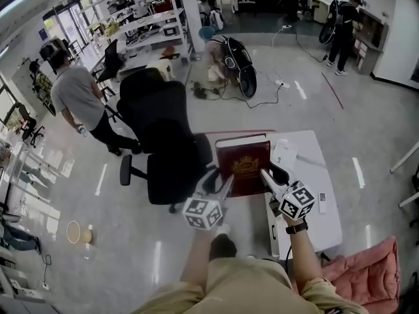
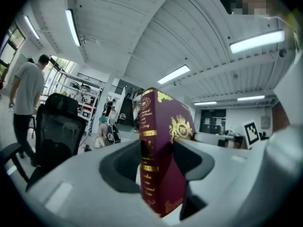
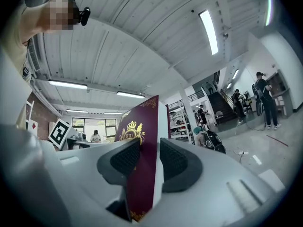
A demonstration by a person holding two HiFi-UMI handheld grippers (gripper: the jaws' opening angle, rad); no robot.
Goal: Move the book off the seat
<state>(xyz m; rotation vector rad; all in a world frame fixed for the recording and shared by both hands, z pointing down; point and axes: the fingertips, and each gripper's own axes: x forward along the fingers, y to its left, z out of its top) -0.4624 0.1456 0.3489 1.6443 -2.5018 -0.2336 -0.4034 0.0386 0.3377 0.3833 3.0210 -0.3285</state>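
We grip the book (image 1: pixel 243 165) in both the left gripper (image 1: pixel 222 180) and right gripper (image 1: pixel 270 174), seemingly clear of the chair (image 1: pixel 163 142) beside the left one, with only setting it down remaining.

**Premises: open-plan laboratory-workshop floor**

We find one large open room with a polished grey floor (image 1: pixel 131 241) and a ribbed white ceiling (image 2: pixel 142 32) carrying long strip lights (image 2: pixel 258 40). White shelving racks (image 1: pixel 147 21) at the far side hold boxes and equipment. A black office chair (image 1: pixel 160 136) and a white table (image 1: pixel 314 169) stand on the open floor, and cables (image 1: pixel 281 84) trail loose across it. Several persons stand or crouch at separate stations, and one person (image 1: pixel 344 25) works at a bench by the far wall. Glass doors (image 1: pixel 65 25) admit daylight. We class it as a laboratory-workshop.
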